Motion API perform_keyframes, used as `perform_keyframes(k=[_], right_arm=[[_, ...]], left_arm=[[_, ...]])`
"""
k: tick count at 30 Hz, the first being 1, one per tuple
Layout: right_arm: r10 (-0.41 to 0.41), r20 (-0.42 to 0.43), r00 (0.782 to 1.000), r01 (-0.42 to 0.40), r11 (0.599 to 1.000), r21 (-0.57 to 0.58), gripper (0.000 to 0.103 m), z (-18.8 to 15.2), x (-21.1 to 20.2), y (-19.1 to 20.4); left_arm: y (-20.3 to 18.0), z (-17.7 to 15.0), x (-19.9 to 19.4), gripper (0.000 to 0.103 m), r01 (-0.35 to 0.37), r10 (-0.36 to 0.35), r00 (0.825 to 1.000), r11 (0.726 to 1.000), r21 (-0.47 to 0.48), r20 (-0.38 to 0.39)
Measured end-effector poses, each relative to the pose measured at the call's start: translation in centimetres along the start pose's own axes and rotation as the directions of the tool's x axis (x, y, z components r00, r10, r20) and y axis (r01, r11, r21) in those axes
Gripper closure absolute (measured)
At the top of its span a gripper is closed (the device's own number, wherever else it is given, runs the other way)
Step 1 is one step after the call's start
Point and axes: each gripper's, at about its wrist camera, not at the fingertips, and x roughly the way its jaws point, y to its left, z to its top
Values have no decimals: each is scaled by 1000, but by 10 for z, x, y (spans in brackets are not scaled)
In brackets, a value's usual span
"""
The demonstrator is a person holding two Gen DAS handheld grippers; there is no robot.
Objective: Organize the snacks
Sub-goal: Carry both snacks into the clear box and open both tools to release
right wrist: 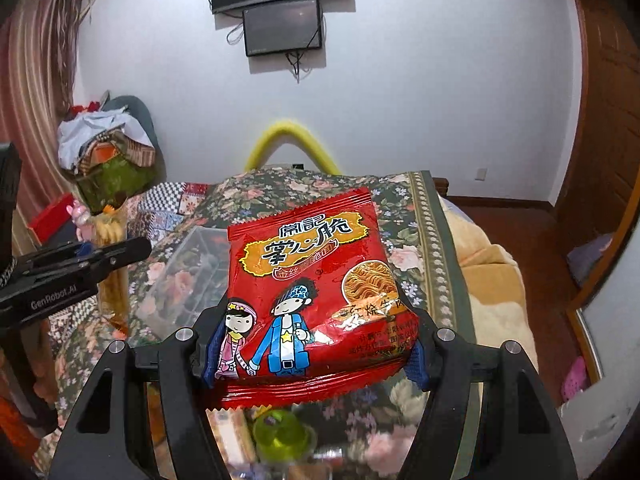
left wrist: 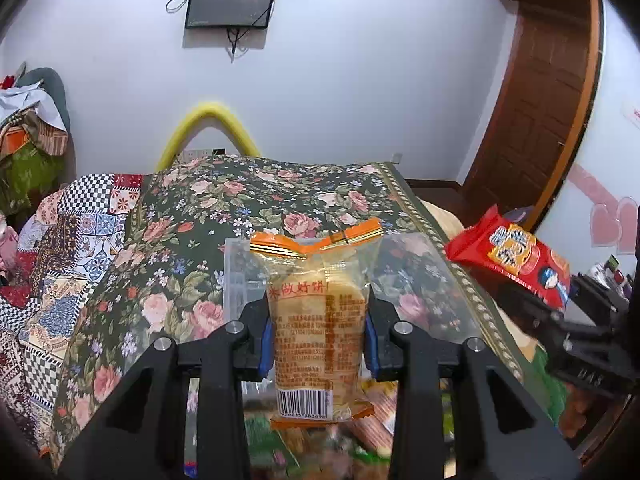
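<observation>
- The floral bedspread [left wrist: 248, 208] covers the bed and serves as the landmark here; on it lies a clear plastic box [left wrist: 236, 272], seen in the right wrist view [right wrist: 188, 264] as an open-topped bin with nothing plainly inside.
- Step in hand, as I judge it: both packets are off the bedspread and being carried toward that clear plastic box, so this is the transport stage and neither is placed yet.
- The red noodle-snack packet [right wrist: 308, 288] is the bigger load. The right gripper [right wrist: 312, 356] holds it across its lower part, fingers [right wrist: 416, 364] standing about half open and pressing its two side edges; most of the packet sticks out past the fingers, above the bedspread and just right of the box.
- The rice-cracker packet [left wrist: 316, 328], clear with orange ends, stands upright in the left gripper [left wrist: 318, 344]. Its fingers [left wrist: 265, 344] are closed in on the packet's middle, top seal well beyond them and barcode end below, directly over the near side of the box.
- Next move, in my view: bring each packet over the box opening, lower it, then let go, one after the other so the grippers do not crowd.
- More snacks [left wrist: 372, 420] lie blurred near the bedspread's front edge.
</observation>
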Motion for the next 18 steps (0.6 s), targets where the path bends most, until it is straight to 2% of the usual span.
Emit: perform_keyframes(k=[4,8,14,18], right_arm=[[11,-52,999,-11,1000,-5,38,0,23,-2],[0,-102,995,-3,1000,-23,38,3,45,0],[35,-188,982,-32,999,18,38,3,74,-10],[31,-228,973,-34,999,-11,38,4,88,-4]], left_arm=[[6,7,26,69,-16,16,1000,1000,-7,-26],[13,9,57,69,-17,14,996,999,-27,-85],[16,3,94,69,-33,30,981,999,-12,-190],[14,-2,108,69,-26,25,971,1000,0,-236]])
